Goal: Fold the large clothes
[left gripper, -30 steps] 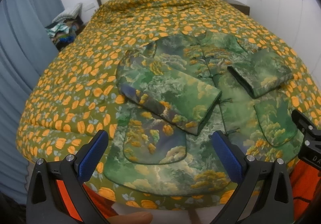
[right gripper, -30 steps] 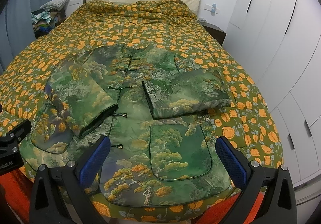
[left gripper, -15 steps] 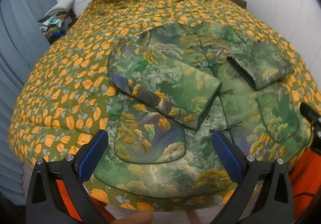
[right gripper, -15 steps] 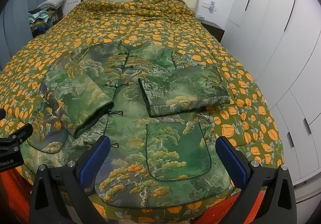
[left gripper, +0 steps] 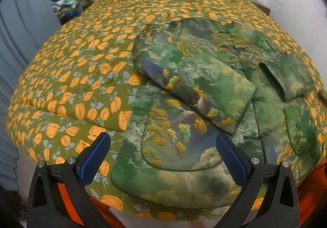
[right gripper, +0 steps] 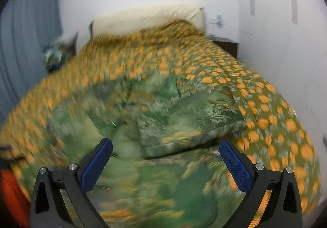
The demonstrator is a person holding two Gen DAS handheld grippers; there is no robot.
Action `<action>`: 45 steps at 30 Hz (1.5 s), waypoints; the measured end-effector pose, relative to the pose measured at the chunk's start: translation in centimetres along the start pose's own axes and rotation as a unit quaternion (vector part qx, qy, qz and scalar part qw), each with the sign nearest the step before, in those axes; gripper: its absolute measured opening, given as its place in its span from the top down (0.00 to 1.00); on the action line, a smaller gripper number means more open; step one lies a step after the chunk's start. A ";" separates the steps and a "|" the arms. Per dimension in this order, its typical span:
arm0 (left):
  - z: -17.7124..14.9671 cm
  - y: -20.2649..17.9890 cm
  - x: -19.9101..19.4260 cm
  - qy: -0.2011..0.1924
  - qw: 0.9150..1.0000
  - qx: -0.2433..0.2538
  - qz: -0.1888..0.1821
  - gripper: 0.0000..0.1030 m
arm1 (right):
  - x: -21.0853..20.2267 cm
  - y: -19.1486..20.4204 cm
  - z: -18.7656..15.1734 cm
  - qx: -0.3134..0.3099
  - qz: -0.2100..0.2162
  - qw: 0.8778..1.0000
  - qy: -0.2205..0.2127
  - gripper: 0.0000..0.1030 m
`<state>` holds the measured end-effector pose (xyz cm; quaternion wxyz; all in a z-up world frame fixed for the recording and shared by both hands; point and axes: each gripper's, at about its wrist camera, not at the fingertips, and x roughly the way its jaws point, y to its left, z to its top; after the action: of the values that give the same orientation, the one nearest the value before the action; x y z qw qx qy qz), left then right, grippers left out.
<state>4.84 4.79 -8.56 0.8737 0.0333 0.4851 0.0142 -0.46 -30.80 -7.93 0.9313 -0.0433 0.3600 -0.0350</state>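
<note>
Both wide-spread tongs (left gripper: pixel 163 154) (right gripper: pixel 166 156) have swung leftward over the quilted, landscape-printed jacket (left gripper: pixel 196 84).

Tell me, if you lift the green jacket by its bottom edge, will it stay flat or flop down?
The jacket would probably flop: its folded sleeves already drape over it. It looks padded, so it may bend in soft, thick curves. It seems bulky but fairly light, sitting on the quilt without an obvious dent.
</note>
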 end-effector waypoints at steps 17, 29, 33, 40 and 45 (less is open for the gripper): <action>0.2 -3.0 2.0 0.026 0.998 0.053 -0.017 0.00 | 9.0 -3.2 2.5 -0.088 0.040 0.995 0.036 0.84; 1.6 -5.2 1.8 0.019 0.997 0.071 -0.019 0.00 | 1.1 -22.2 4.8 0.066 -0.085 0.994 0.028 0.87; 1.4 -5.9 2.0 0.026 0.997 0.073 -0.022 0.00 | 2.9 -16.2 2.9 0.006 0.004 0.999 0.047 0.20; 1.0 -6.6 1.4 0.026 0.996 0.084 -0.017 0.00 | 9.5 0.6 0.1 -0.180 0.157 0.969 0.065 0.19; 0.8 -5.9 1.7 0.030 0.996 0.082 -0.004 0.00 | 15.2 3.2 -1.0 -0.231 0.127 0.960 0.096 0.40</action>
<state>6.38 -1.02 -10.02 0.8532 0.1021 0.5108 -0.0280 10.23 -29.12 -19.15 0.8539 -0.2077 0.4481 0.1641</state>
